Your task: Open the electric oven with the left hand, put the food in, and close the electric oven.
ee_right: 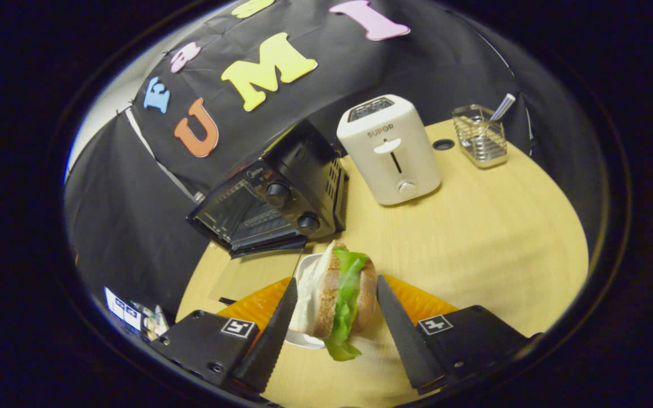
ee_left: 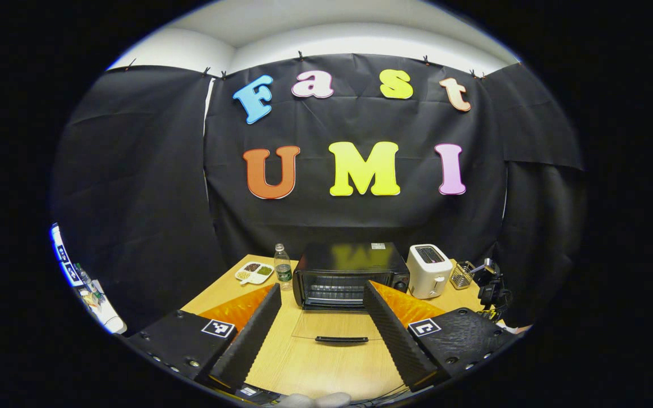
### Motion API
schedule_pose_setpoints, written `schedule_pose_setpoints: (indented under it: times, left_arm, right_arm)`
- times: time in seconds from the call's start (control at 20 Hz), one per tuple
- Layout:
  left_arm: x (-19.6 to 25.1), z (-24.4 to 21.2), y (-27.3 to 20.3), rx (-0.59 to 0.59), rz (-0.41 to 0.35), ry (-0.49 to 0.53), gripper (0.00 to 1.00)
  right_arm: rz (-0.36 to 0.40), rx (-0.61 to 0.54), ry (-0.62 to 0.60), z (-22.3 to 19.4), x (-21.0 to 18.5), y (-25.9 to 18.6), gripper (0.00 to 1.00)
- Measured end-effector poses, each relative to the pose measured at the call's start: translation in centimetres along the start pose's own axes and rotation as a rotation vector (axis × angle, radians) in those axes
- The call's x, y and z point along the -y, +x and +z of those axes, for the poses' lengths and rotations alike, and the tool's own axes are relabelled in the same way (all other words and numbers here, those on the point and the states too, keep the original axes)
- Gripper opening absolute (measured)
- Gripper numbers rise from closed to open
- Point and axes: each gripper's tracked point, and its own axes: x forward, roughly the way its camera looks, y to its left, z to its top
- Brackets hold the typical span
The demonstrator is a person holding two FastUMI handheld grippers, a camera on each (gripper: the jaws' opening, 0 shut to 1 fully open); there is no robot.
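Now sandwich (ee_right: 338, 294) between right gripper (ee_right: 335, 309) jaws, gap beside one, left gripper (ee_left: 321, 323) jaws wide, empty

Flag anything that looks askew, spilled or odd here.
Nothing spilled. The sandwich stands on edge between the right gripper fingers, lettuce hanging out below, partly over a white dish. The oven door lies flat open, as the task needs.

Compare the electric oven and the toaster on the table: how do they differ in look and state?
The electric oven is black, wide and low; the toaster is white and taller than it is wide. The oven's glass door lies open flat on the table, showing the rack; the toaster opens only through its top slot. The oven has round knobs, the toaster a front lever. Both stand side by side against the back wall.
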Motion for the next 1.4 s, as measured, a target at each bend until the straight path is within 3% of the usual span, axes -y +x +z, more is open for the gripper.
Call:
schedule_pose_setpoints:
  times: [0.05, 0.1, 0.2, 0.35, 0.4, 0.45, 0.7, 0.85, 1.1, 1.4]
  left_arm:
    - [0.0, 0.0, -0.1, -0.006, 0.016, -0.007, 0.96]
    - [0.3, -0.1, -0.1, -0.014, 0.033, -0.012, 0.96]
    - [0.5, -0.3, -0.3, -0.034, 0.057, -0.030, 0.95]
    - [1.0, -0.8, -0.8, -0.043, 0.047, -0.034, 0.96]
    - [0.8, -0.8, -0.9, -0.039, 0.036, -0.029, 0.96]
    - [0.6, -0.7, -0.9, -0.033, 0.023, -0.021, 0.95]
    - [-1.9, -0.7, -1.6, 0.000, -0.001, 0.033, 0.96]
    - [-2.2, -1.3, -1.8, 0.022, -0.038, 0.089, 0.95]
    - [-2.8, -2.7, -2.4, 0.030, -0.118, 0.139, 0.95]
    - [-6.7, -5.1, -2.3, -0.023, -0.115, 0.164, 0.96]
  right_arm:
    - [0.012, -0.010, 0.033, -0.2, 0.4, 0.4, 0.82]
    - [0.030, -0.007, 0.077, 0.2, 0.3, 0.4, 0.63]
    - [0.054, -0.007, 0.123, 0.3, -0.1, 0.0, 0.53]
    - [0.052, 0.019, 0.089, 1.0, -1.2, -0.9, 0.32]
    - [0.058, 0.036, 0.084, 1.4, -2.1, -1.3, 0.31]
    - [0.057, 0.051, 0.088, 1.9, -2.8, -1.6, 0.39]
    - [0.076, 0.223, 0.144, 4.8, -9.4, -5.0, 0.39]
    - [0.105, 0.326, 0.208, 5.3, -13.9, -4.9, 0.39]
    - [0.118, 0.421, 0.329, 3.4, -18.9, 0.1, 0.39]
    - [0.093, 0.462, 0.450, 0.9, -22.4, 8.3, 0.39]
